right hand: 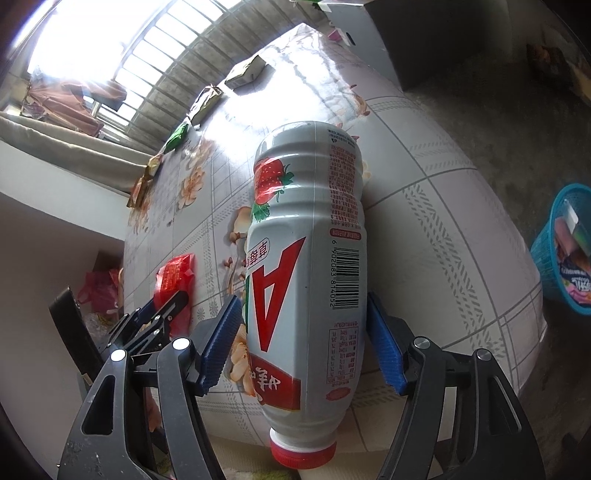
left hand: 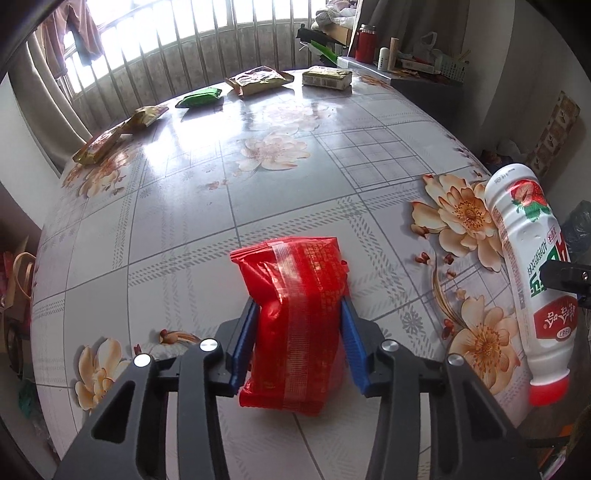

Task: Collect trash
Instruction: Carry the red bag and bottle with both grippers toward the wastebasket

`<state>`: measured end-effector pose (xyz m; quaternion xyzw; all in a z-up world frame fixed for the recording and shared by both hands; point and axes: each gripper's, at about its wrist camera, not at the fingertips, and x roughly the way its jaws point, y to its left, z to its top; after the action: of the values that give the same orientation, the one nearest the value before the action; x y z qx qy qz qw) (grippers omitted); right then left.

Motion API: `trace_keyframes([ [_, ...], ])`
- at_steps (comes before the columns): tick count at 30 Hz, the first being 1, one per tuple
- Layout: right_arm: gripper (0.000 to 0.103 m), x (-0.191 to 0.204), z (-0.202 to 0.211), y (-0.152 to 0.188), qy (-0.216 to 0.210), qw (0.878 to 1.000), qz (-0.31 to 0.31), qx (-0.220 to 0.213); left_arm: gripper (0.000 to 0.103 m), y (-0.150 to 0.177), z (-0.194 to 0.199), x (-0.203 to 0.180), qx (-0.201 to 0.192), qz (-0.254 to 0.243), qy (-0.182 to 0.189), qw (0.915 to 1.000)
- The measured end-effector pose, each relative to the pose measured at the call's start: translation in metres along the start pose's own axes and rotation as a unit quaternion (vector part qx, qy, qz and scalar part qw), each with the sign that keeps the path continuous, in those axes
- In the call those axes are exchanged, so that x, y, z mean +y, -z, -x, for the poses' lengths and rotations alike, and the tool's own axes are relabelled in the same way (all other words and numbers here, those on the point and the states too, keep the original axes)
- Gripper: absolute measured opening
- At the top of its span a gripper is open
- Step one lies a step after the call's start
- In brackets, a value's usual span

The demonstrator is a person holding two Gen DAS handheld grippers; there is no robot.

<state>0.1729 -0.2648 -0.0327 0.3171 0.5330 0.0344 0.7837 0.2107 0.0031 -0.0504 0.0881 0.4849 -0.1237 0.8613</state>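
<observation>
Left claw [left hand: 299,314]: clenched on red snack packet [left hand: 295,314], blue pads pressing both sides, packet crumpled at the grip and standing just over the floral counter [left hand: 258,192].

Right claw [right hand: 303,332]: clamped on white strawberry-drink bottle [right hand: 306,258], blue pads against both flanks at barcode level; red cap toward the camera, base pointing away. Bottle seen in left wrist view [left hand: 532,273] to the right of the red packet, at the counter's right edge, tilted, cap nearest the camera. Cannot tell whether bottle touches the counter.

Far from the red packet, along the counter's far edge by the barred window [left hand: 221,33]: two tan wrappers [left hand: 118,133] at far left, overlapping; green packet [left hand: 199,96] next; brown foil bag [left hand: 258,79]; pale rectangular pack [left hand: 327,76] furthest right.

On the floor, right of the counter past the bottle: blue mesh basket [right hand: 565,254] holding wrappers.
</observation>
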Motion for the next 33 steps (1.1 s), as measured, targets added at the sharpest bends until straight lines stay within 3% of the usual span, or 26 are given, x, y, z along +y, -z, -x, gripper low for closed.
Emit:
trace_keyframes([
  [3, 0.058, -0.004, 0.001, 0.0, -0.009, 1.0, -0.008, 0.001, 0.036, 0.002, 0.002, -0.002, -0.003, -0.002, 0.001, 1.0],
  [23, 0.056, -0.018, 0.028, 0.009, -0.04, 0.999, -0.018, -0.023, 0.025, 0.003, 0.025, -0.013, -0.041, -0.028, -0.018, 0.9986],
  [29, 0.056, -0.03, 0.053, 0.013, -0.069, 0.996, -0.03, -0.043, 0.023, 0.0, 0.043, -0.021, -0.056, -0.028, 0.007, 0.998],
  [33, 0.056, -0.056, 0.091, 0.019, -0.08, 0.992, -0.057, -0.083, 0.023, -0.012, 0.062, -0.039, -0.077, -0.039, 0.039, 0.9955],
])
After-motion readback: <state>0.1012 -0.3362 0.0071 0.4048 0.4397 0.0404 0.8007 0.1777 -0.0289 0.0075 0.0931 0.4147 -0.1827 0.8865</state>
